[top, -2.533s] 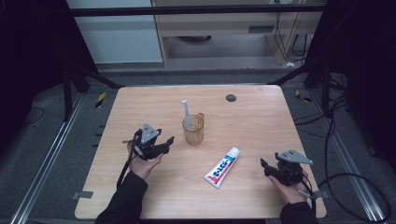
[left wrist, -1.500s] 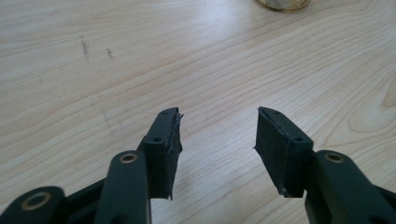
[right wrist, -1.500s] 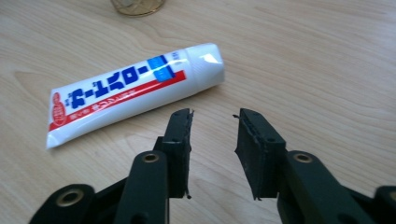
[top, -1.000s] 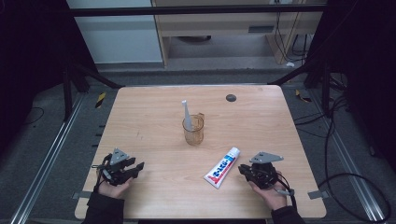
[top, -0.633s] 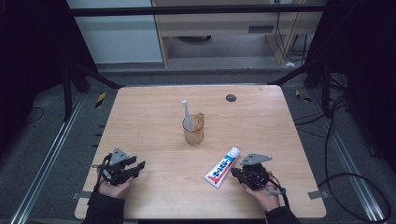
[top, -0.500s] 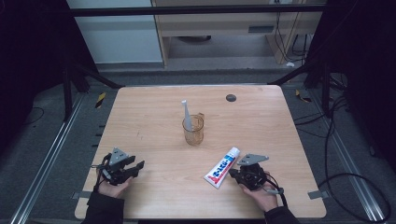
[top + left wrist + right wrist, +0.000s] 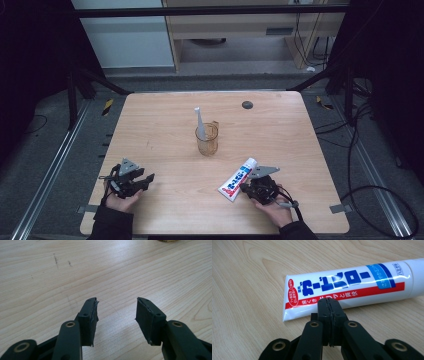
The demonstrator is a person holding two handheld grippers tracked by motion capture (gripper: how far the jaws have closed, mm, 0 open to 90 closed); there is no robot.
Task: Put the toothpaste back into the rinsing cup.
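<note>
The wooden table [image 7: 165,125] is the biggest thing here, and everything else is best placed against the amber cup [image 7: 207,141] that stands near its middle. A white toothbrush [image 7: 199,122] stands in that cup, leaning slightly toward its far-left rim. Toward the person and to the right of the cup lies the toothpaste tube [image 7: 237,178], flat on the wood, with its white cap pointing back toward the cup and its crimped tail toward the table's near edge. The right gripper [image 7: 248,189] sits just beside that tail; in the right gripper view its jaws are pressed together with nothing between them, and their tips [image 7: 329,305] come right up against the side of the tube [image 7: 347,288] near the crimp, though I cannot tell whether they touch it. The left gripper [image 7: 143,180] rests well to the near left of the cup, its jaws standing apart over bare wood [image 7: 117,312], having just been opening a little further with nothing between them. As I read it, the step in hand is the approach to the tube, before any grasp. The next move would call for the right jaws to part, straddle the tube's flat tail end, and then close firmly enough to lift it without squeezing paste out.
</note>
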